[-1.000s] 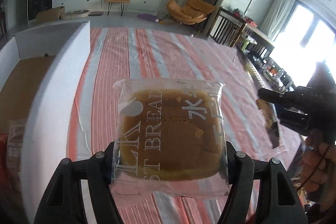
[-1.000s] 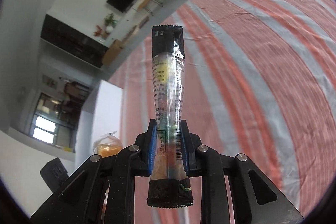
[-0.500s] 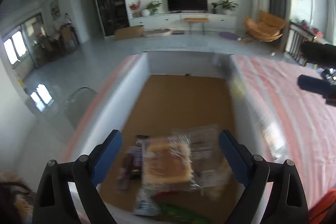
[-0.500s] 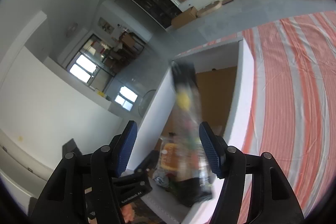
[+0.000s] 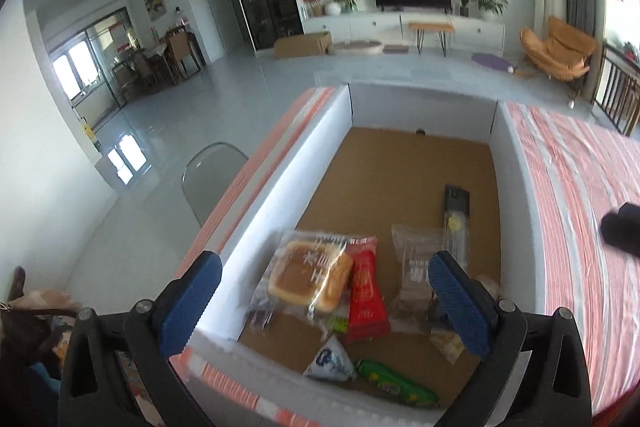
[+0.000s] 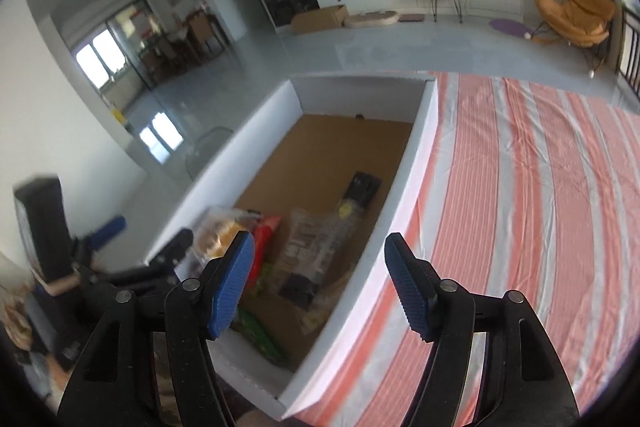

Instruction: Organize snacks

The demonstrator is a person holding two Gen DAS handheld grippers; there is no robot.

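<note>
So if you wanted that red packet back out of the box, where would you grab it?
Probably across its narrow middle, coming straight down from above. The red packet lies flat and long on the box floor, its left edge tucked against the bread, so fingers would best straddle its width near the lower, freer end.

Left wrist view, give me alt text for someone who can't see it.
The left tongs, jaws opening and empty, hang over a white box on a striped tablecloth. Inside lie a wrapped toast bread, a red packet, a green packet and a clear stick pack.
</note>
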